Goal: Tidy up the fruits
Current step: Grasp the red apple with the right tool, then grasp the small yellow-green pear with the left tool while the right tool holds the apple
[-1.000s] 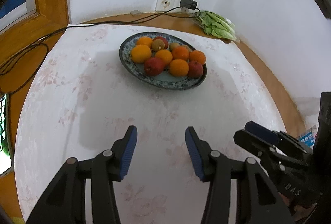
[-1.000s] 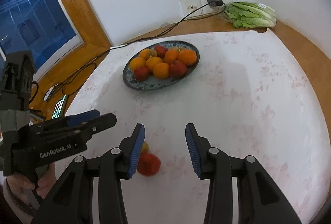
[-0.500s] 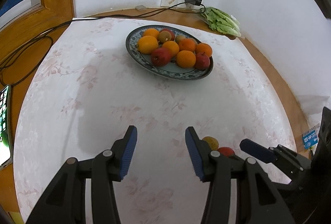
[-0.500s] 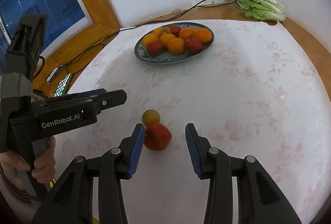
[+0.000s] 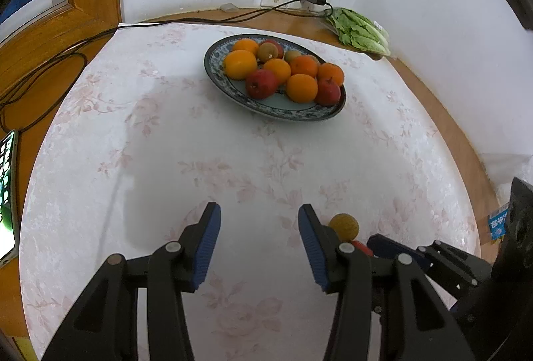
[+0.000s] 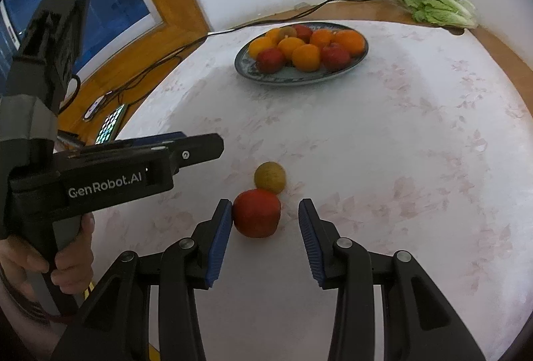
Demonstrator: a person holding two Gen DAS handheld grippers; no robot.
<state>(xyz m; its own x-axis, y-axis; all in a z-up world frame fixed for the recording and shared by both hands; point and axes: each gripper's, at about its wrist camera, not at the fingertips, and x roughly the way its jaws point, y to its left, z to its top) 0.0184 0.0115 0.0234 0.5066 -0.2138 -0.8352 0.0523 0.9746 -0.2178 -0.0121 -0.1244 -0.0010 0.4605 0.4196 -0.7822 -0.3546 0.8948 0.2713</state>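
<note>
Both wrist cameras sit low over the worktop's [image 5: 100, 161] near edge, facing the far wall — sharing the fruit plate [image 5: 233, 94] [image 6: 286, 79] — right view closer to the near fruit.

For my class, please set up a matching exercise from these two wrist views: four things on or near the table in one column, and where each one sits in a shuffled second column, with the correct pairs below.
Things
1. red apple
2. yellow-brown round fruit
3. lettuce
4. phone with lit screen

Places
A. by the wall socket, at the far edge of the table
B. between the open jaws of the right gripper
C. on the wood off the left side of the cloth
D. on the cloth just behind the apple

Pairs: 1-B, 2-D, 3-A, 4-C
</note>
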